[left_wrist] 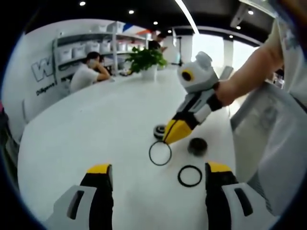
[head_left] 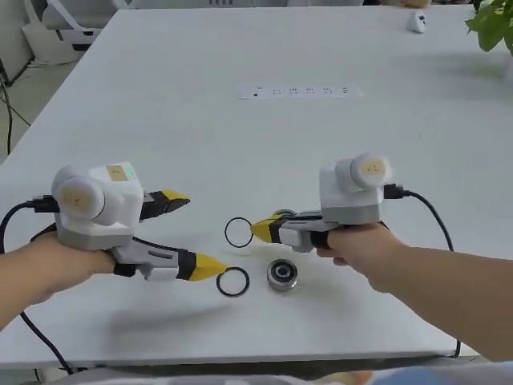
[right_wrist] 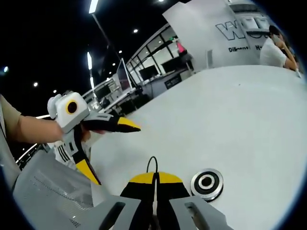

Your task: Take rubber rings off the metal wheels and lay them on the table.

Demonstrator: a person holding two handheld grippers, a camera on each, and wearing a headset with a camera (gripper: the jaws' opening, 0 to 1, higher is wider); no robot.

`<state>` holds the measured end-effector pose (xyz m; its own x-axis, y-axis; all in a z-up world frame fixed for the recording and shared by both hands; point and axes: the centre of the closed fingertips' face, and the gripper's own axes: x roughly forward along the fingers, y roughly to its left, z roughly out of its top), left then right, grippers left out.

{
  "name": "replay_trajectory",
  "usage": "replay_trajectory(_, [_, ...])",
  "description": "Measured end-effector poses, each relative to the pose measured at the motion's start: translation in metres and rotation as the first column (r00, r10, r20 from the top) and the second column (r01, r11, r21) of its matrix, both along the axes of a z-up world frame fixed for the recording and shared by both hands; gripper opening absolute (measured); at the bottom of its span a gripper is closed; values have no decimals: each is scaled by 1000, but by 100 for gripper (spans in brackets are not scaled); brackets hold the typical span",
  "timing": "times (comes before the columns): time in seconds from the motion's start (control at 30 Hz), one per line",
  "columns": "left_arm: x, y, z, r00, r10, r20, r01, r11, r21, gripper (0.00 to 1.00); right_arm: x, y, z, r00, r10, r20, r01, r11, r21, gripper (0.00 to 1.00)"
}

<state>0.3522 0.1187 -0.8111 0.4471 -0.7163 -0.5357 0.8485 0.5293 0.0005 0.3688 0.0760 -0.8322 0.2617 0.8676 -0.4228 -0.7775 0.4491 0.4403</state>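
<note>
My right gripper [head_left: 263, 231] is shut on a thin black rubber ring [head_left: 239, 233], which it holds by the edge just over the white table [head_left: 240, 144]. In its own view the jaws [right_wrist: 154, 181] are pressed together, the ring [right_wrist: 152, 164] poking out as a thin loop. A second ring [head_left: 232, 281] lies flat on the table. A metal wheel [head_left: 282, 274] sits beside it; another wheel [head_left: 282, 215] peeks out behind the right gripper. My left gripper [head_left: 192, 234] stands open to the left, holding nothing. From its view [left_wrist: 158, 168] the held ring [left_wrist: 159, 153], loose ring [left_wrist: 190, 176] and both wheels [left_wrist: 197, 146] [left_wrist: 159, 131] lie ahead.
A white power strip [head_left: 298, 91] lies flat further back on the table. A green plant [head_left: 493, 24] and a small white object [head_left: 417, 22] sit at the far right corner. Cables trail from both grippers. People sit at the table's far end [left_wrist: 88, 72].
</note>
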Motion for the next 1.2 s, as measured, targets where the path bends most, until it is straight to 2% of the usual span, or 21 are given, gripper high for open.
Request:
replay_trajectory(0.23, [-2, 4, 0, 1000, 11, -4, -11, 1000, 0, 80, -2, 2, -10, 1000, 19, 8, -19, 999, -47, 0])
replay_trajectory(0.4, [-1, 6, 1, 1000, 16, -4, -16, 1000, 2, 80, -2, 2, -13, 998, 40, 45, -36, 996, -79, 0])
replay_trajectory(0.5, [-1, 7, 0, 1000, 18, -6, -18, 1000, 5, 80, -2, 2, -15, 996, 51, 67, -44, 994, -100, 5])
replay_trajectory(0.8, [0, 6, 1, 1000, 17, -10, -17, 1000, 11, 80, -1, 2, -5, 993, 53, 101, -46, 996, -76, 17])
replay_trajectory(1.2, [3, -4, 1, 1000, -1, -20, 1, 1000, 8, 79, 7, -14, 12, 990, 26, 136, -20, 999, -43, 24])
